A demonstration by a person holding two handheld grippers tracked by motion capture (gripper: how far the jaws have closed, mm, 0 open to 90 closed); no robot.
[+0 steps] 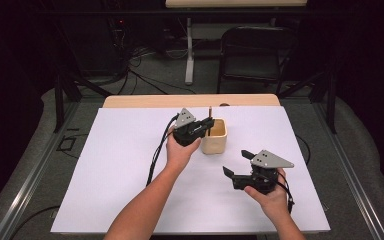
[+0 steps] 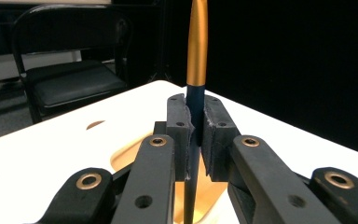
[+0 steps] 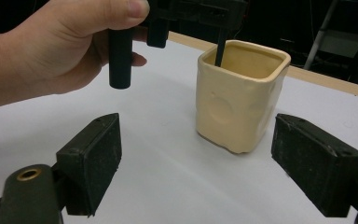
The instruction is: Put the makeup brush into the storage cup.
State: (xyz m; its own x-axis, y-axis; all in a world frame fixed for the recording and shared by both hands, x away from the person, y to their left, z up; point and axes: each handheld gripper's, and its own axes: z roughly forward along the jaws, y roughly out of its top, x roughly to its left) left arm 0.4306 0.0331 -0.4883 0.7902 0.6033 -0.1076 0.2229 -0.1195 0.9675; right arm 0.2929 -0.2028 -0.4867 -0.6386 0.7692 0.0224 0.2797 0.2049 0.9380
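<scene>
Work in hand: a pen with a golden upper part and a dark lower part is being put into a cream cup.

Left gripper: clenched on the pen. In the left gripper view the two pads press the dark barrel from both sides, and the pen stands almost upright between them.

Right gripper: released, jaws wide apart with nothing between them. It waits near the front right corner of the white sheet, pointed toward the cup.

Where the pen is: its lower end is already below the rim of the cup; in the right gripper view a thin dark shaft goes down into the opening on the side of the left gripper. The golden end rises above the gripper.

Where the cup is: upright on the white sheet, close to the middle of its far edge, just beside the left hand.

Done, as I judge: the pen is picked up, carried over the cup and partly lowered inside.

Left to do, as I judge: lower the pen a little more, open the jaws so that it leans on the wall of the cup, then take the hand away. Whether the tip touches the bottom I cannot tell.

Table: its wooden far edge shows behind the sheet.
</scene>
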